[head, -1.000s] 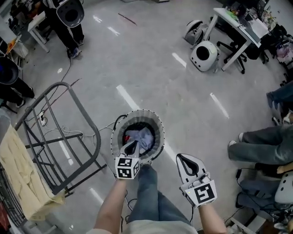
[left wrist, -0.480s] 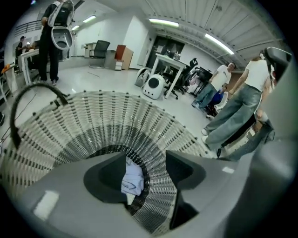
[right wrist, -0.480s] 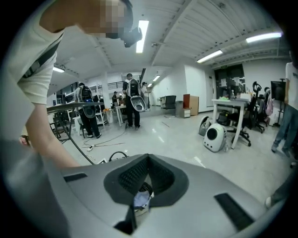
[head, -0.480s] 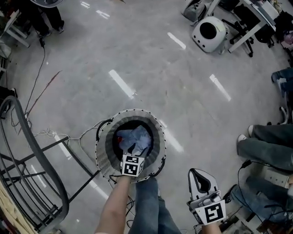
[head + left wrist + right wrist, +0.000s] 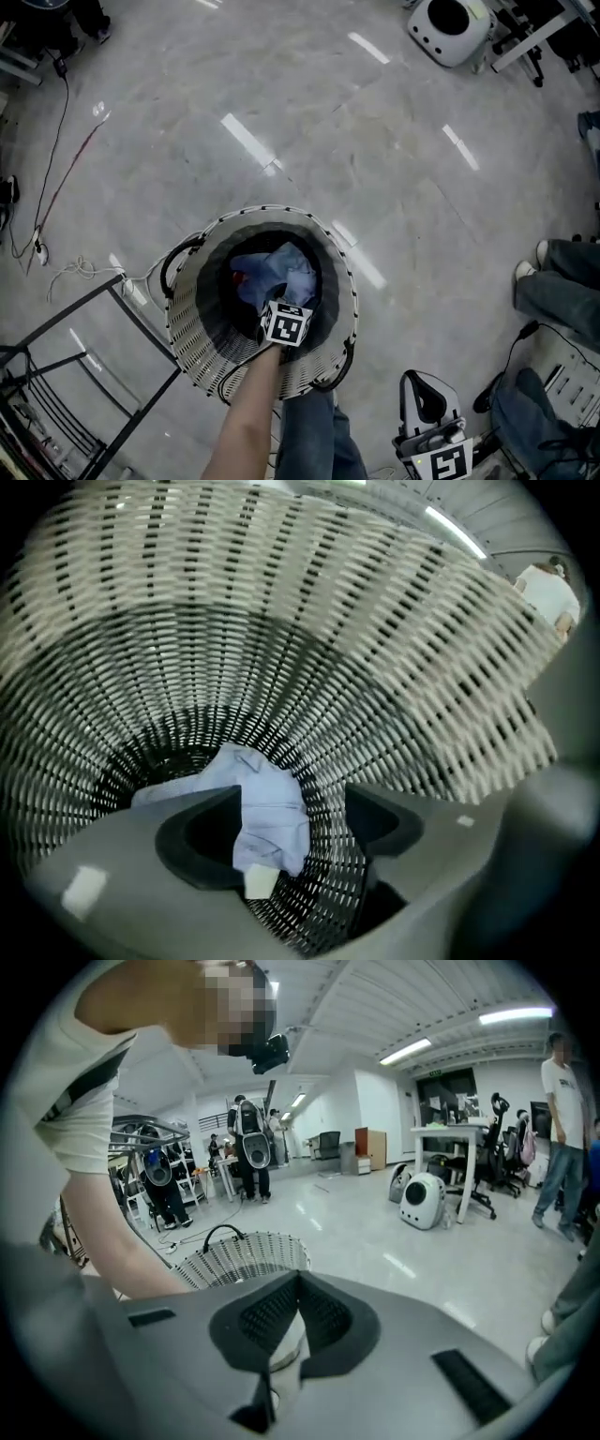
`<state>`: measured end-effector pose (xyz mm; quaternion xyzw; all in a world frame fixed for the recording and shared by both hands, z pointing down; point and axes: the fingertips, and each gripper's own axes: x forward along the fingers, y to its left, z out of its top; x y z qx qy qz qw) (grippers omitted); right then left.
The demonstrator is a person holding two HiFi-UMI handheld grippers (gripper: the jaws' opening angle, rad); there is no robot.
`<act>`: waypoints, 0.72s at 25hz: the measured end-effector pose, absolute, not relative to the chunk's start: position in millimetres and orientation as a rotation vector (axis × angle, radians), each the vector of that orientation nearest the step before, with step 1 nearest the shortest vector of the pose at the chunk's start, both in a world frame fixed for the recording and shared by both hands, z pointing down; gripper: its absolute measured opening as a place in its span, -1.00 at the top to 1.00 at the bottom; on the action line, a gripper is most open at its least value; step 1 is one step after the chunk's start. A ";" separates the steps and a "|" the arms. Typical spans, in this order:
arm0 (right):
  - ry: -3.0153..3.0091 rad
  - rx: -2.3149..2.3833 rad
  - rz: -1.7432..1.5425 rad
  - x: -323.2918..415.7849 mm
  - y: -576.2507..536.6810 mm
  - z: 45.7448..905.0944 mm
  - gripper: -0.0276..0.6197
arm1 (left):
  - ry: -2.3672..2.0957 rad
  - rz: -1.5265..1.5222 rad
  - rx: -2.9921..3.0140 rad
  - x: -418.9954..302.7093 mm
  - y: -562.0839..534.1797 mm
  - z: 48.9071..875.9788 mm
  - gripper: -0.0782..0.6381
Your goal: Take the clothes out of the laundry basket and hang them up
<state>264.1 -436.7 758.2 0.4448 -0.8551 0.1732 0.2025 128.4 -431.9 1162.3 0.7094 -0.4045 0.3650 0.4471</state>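
Plunged deeper since a second ago, the left gripper point(image 5: 284, 319) sits inside the round woven white-and-black laundry basket point(image 5: 192, 309), fingers point(image 5: 375, 817) opening around the crumpled pale-blue garment point(image 5: 270, 808) at its bottom, ready to pinch. The right gripper point(image 5: 298, 1283), fingers closed and empty, waits near right.

No words, numbers or brands are readable. The left claw's marker cube point(image 5: 286, 325) and the right claw's marker cube point(image 5: 453, 464) carry only black-and-white square patterns, and a green wall sign point(image 5: 428, 1073) is too small to read.
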 end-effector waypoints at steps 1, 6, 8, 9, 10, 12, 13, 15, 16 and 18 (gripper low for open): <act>-2.387 1.241 0.486 264.3 -435.7 758.7 0.91 | -0.998 0.913 1.742 128.5 -429.3 1173.0 -0.19; -2.389 1.233 0.503 265.6 -430.9 758.9 0.91 | -0.993 0.960 1.655 127.9 -409.5 1217.4 -0.18; -2.390 1.231 0.510 266.2 -429.0 759.6 0.91 | -0.998 0.972 1.633 126.9 -402.9 1227.6 -0.17; -2.390 1.230 0.514 266.5 -428.0 760.2 0.91 | -1.008 0.984 1.619 125.1 -400.3 1232.1 -0.10; -2.390 1.229 0.518 266.9 -427.1 761.0 0.91 | -1.020 1.002 1.604 123.2 -398.4 1236.2 0.08; -2.389 1.227 0.525 267.7 -425.1 763.0 0.91 | -1.037 1.040 1.586 120.6 -396.2 1242.5 0.31; -2.388 1.225 0.529 268.2 -424.1 764.3 0.91 | -1.039 1.056 1.586 120.0 -395.8 1243.9 0.39; -2.386 1.223 0.536 269.3 -422.0 767.5 0.91 | -1.042 1.066 1.607 119.9 -398.1 1241.4 0.69; -2.385 1.221 0.540 269.9 -420.9 769.4 0.91 | -1.047 1.051 1.621 120.6 -400.8 1237.0 0.70; -2.381 1.218 0.547 271.3 -418.6 773.8 0.91 | -1.069 0.995 1.642 122.9 -407.7 1222.1 0.71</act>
